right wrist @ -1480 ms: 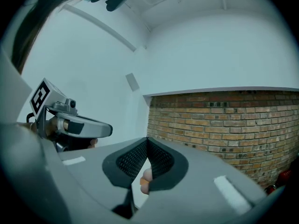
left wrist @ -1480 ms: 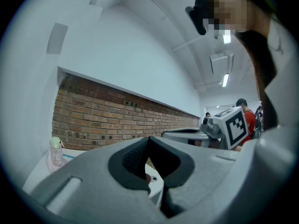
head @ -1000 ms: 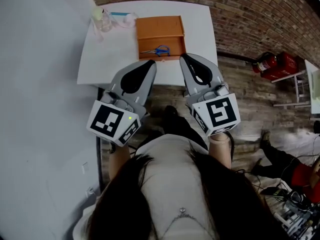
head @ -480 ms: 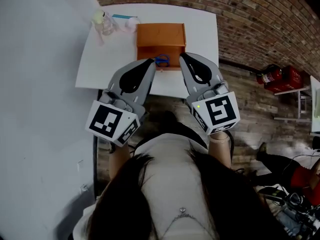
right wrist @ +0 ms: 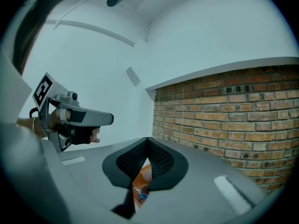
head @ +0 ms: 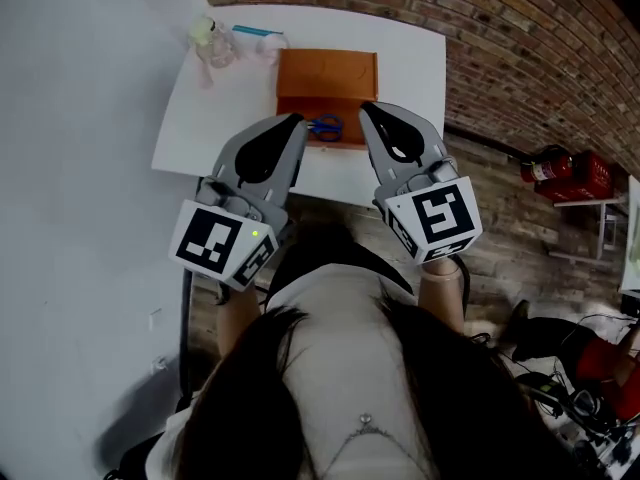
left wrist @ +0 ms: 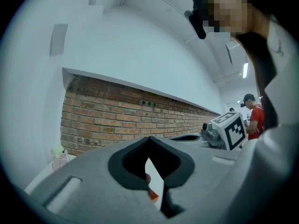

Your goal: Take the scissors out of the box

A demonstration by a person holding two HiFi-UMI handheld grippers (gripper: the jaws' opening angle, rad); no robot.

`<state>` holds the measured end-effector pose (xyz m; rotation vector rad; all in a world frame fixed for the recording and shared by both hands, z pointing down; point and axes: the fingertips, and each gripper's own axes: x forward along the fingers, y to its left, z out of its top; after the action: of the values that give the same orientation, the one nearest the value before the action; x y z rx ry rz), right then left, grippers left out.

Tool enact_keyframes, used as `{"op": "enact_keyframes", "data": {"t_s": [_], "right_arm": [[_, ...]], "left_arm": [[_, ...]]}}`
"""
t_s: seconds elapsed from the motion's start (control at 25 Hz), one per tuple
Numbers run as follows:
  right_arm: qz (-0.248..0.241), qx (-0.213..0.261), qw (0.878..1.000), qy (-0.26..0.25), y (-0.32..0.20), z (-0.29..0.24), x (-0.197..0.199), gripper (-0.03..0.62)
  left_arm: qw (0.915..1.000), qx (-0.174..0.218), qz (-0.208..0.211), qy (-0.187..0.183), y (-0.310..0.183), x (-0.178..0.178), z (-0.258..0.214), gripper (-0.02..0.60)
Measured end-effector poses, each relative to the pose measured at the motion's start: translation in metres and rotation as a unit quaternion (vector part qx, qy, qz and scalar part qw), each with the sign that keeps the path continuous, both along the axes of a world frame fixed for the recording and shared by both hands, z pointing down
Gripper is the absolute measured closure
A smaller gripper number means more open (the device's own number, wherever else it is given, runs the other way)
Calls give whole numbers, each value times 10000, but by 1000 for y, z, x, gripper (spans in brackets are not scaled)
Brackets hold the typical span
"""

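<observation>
The scissors (head: 323, 124) are seen lying flat inside the orange box (head: 327, 73), close to its near wall, with the blue handles showing. The blades are too small to be made out with certainty. The box is set on the white table (head: 230, 118), and a small bottle (head: 210, 40) stands near the far left corner, apart from it. The left gripper (head: 296, 119) and the right gripper (head: 364, 108) are held short of the box, one to each side of the scissors. Each has its jaws pressed together with nothing between them. If the jaws are not opened before the reach, the scissors would probably be shoved along the floor of the box instead of being caught. The near wall could be struck on a low approach, and the box slid across the table. A pinch on one handle loop alone might let the blades swing open or the scissors drop back.
</observation>
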<state>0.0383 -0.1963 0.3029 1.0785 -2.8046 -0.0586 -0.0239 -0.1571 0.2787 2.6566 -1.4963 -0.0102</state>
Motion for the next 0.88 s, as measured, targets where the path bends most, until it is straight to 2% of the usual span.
{"op": "enact_keyframes", "data": {"t_s": [0.32,0.88], "right_arm": [[-92,-115,9999,-4,-13,8,-13,586],[-175,-378,9984,386,-56,36,-38,586]], "left_arm": [[9999,-61,-127,-31,-7,-18,0,581],[9997,55,229,30,-69,-32,-10,581]]}}
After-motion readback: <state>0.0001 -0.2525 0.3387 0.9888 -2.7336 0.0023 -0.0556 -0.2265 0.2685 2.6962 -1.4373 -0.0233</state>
